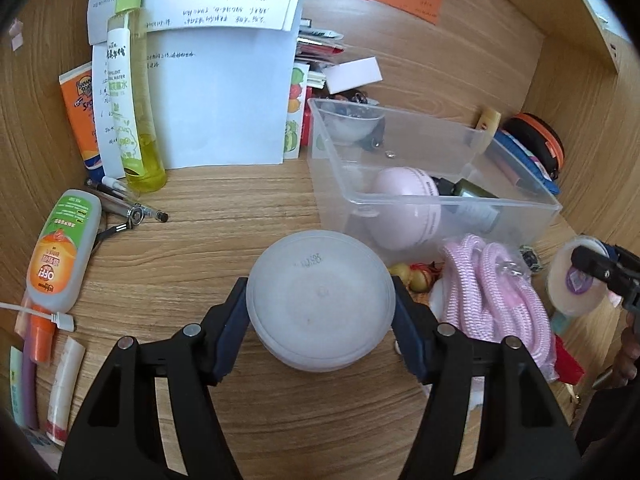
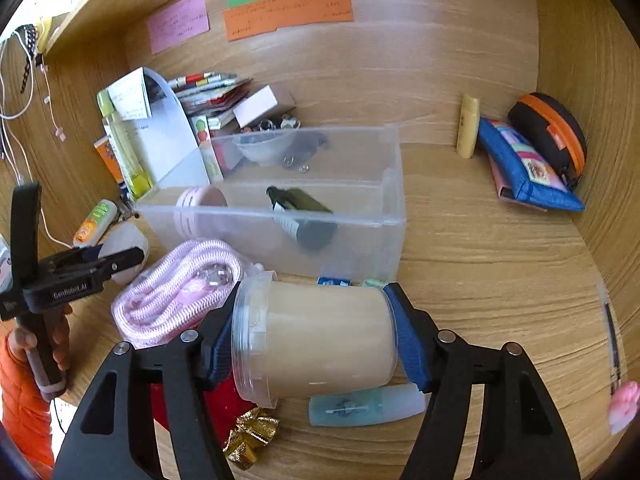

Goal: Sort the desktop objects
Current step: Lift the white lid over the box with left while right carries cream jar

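Wood-grain desk (image 2: 480, 240) boxed in by wood panels at the back and both sides, like a shelf nook. Coloured paper notes (image 2: 288, 10) stuck to the back panel: pink, green, orange. Cluttered surface.

Left gripper (image 1: 320, 308) clamped on a frosted round tub (image 1: 320, 296), 1 blue pad pressed to each side, tub seen end-on with its flat face toward the camera. Right gripper (image 2: 316, 340) clamped on a clear jar (image 2: 320, 336) with cream-coloured contents, held sideways, pads on lid end and base end, above the desk.

Clear bin (image 1: 420, 200) near the middle of the desk, holding a pink round case (image 1: 404, 208), a dark bottle (image 2: 304, 216), and a small bowl (image 2: 260, 148) at its far end. Pink cord bundle (image 2: 176, 284) just in front of the bin. White papers (image 1: 216, 92) leaning at back left, with a yellow spray bottle (image 1: 132, 92) upright in front of them. OFF! bottle (image 1: 60, 248) lying flat at left, pens (image 1: 128, 204) beside it. Blue pouch (image 2: 524, 164) and black-orange case (image 2: 552, 132) in the right corner. Gold bow (image 2: 248, 436) and a small blue tube (image 2: 360, 408) lying below the jar. Hand in an orange sleeve (image 2: 20, 392) gripping the left gripper's handle.
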The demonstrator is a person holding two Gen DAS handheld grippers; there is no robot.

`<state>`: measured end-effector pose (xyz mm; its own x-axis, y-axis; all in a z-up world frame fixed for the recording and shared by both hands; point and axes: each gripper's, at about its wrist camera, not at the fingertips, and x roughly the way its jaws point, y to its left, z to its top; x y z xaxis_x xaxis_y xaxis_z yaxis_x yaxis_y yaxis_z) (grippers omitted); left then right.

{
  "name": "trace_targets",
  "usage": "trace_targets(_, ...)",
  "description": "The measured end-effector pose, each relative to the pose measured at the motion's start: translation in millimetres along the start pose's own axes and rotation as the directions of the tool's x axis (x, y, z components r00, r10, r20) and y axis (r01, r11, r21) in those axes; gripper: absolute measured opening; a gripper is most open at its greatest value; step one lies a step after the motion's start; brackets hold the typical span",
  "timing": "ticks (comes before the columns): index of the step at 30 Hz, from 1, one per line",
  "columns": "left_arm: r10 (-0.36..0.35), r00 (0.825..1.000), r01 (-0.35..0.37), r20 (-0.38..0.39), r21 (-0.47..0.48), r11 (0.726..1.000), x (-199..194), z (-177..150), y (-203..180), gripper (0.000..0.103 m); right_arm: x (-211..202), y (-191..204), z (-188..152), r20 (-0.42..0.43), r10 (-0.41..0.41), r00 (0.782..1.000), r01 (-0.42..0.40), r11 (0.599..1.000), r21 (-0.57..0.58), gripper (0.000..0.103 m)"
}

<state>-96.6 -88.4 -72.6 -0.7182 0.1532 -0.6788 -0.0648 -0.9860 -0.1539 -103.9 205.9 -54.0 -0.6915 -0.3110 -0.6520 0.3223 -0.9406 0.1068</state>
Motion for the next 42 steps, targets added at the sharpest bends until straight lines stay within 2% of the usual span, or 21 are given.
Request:
trace_targets(6, -0.005, 0.999, 0.005, 0.042, 0.000, 1.000, -13, 4, -9, 0.065, -10, -5, 11, 0.030, 0.000, 1.000, 0.001, 1.000, -0.012, 0.063)
trace_targets(10, 0.015, 0.997, -0.017, 0.081, 0.024, 1.000, -24, 11, -17, 0.065, -15, -8, 18, 0.051, 0.000, 0.999, 0.002, 1.000, -0.024, 0.063)
trace_targets(17, 0.011, 0.991, -0.018, 0.133, 0.049, 0.999, -36, 25, -28, 0.065, -18, -14, 34, 0.074, 0.033, 0.997, -0.031, 0.999, -0.025, 0.063)
trace_targets(34, -0.013, 0.985, -0.001, 0.174, 0.081, 0.997, -27, 64, -55, 0.066, -8, -16, 72, 0.096, 0.086, 0.992, -0.076, 0.992, -0.105, 0.063)
trace_targets(42, -0.038, 0.986, 0.026, 0.160, 0.076, 0.997, -9, 85, -56, 0.065, 11, -15, 91, 0.089, 0.106, 0.990, -0.096, 0.990, -0.106, 0.063)
